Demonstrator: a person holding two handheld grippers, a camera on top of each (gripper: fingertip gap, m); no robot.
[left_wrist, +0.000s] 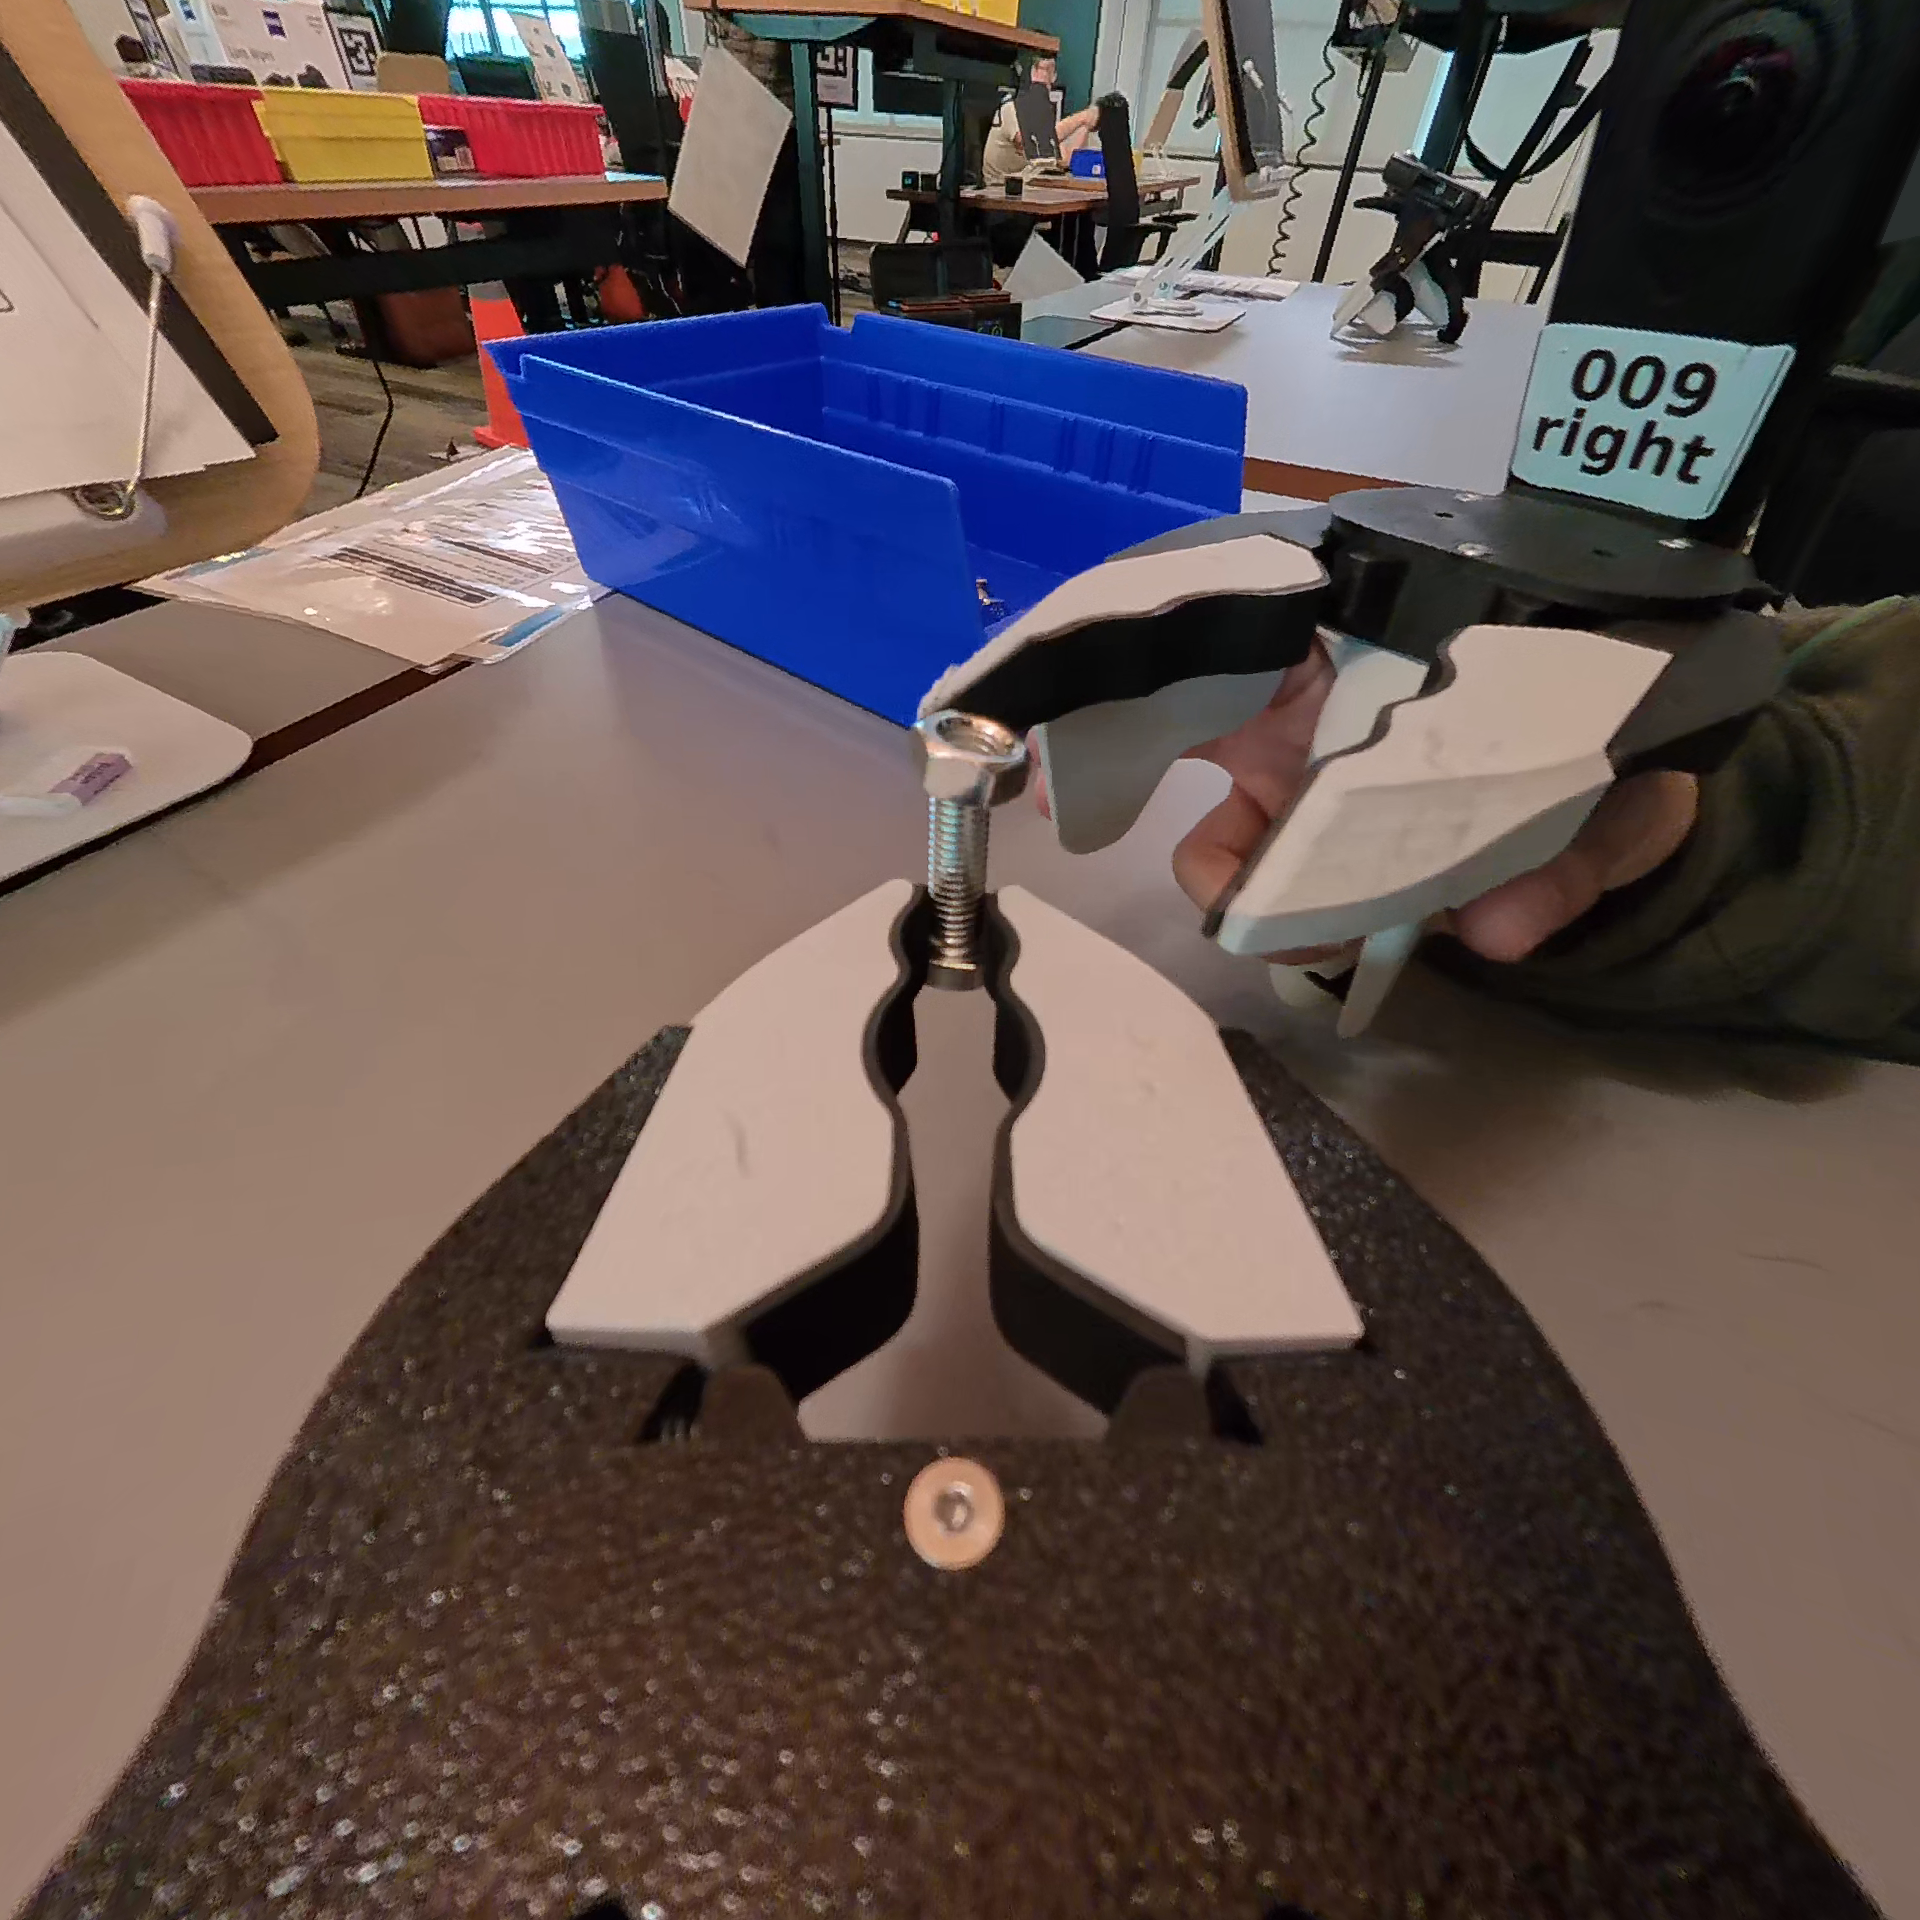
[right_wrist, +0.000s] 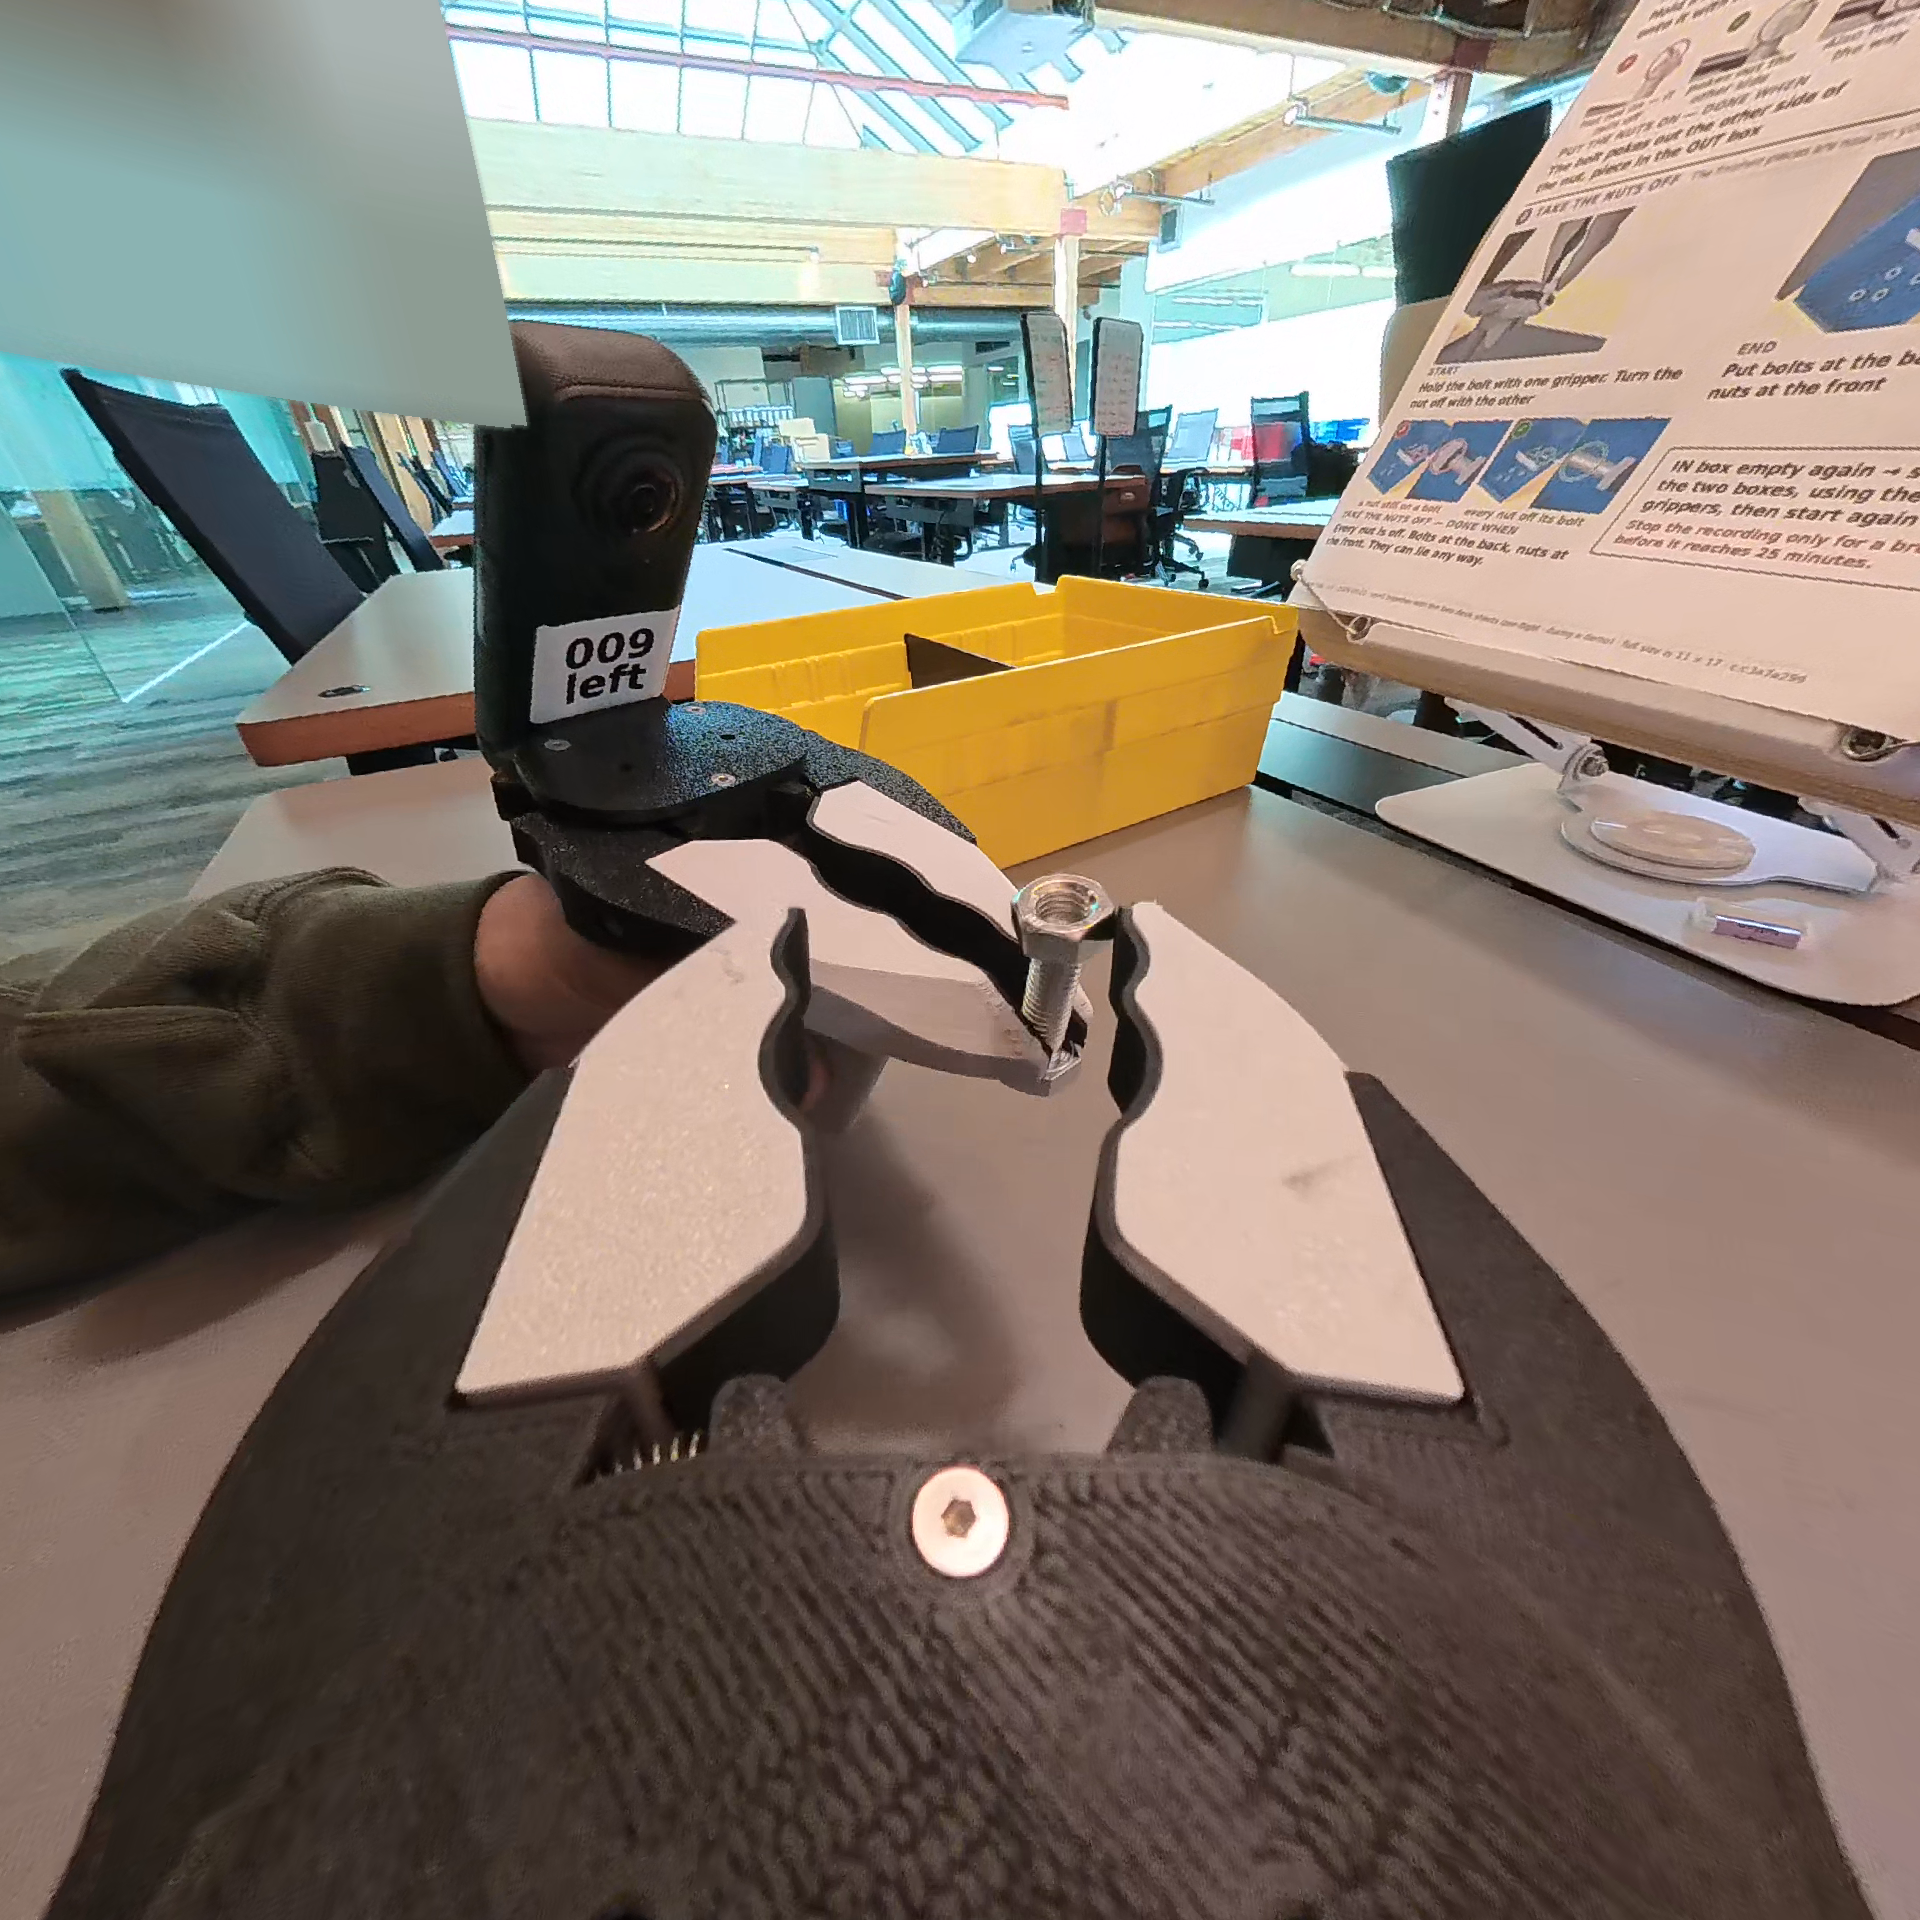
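The left tool (left_wrist: 956, 935), at the lower centre of the left wrist view, is clamped on the lower end of a silver bolt (left_wrist: 958, 873), with its grey fingers (left_wrist: 769, 1122) drawn close on either side of the threaded shank. The bolt stands upright above the grey bench (left_wrist: 416, 935), and a hex nut (left_wrist: 968, 758) sits at its top end. The same bolt (right_wrist: 1044, 997) and nut (right_wrist: 1062, 906) show near the centre of the right wrist view, where the left tool (right_wrist: 1049, 1039) reaches in from the left side of the frame and pinches the bolt's foot.

The right tool (right_wrist: 1091, 935) has its fingers (right_wrist: 665, 1164) apart. The nut lies between their tips, close to the right-hand one, but whether that tip touches it cannot be told. In the left wrist view the right tool (left_wrist: 1039, 779) comes in from the right side of the frame, one tip just over the nut and the other beside it. A hand (left_wrist: 1278, 790) in an olive sleeve (left_wrist: 1808, 831) holds it.

Behind the bolt, at the centre of the left wrist view, a blue bin (left_wrist: 831, 520) stands on the bench, with printed sheets (left_wrist: 416, 561) to its left. In the right wrist view a yellow bin (right_wrist: 1039, 707) with a dark divider stands beyond the tools, and a printed instruction sheet (right_wrist: 1662, 364) leans on a stand in the upper right of the frame. Farther off are desks and office chairs.
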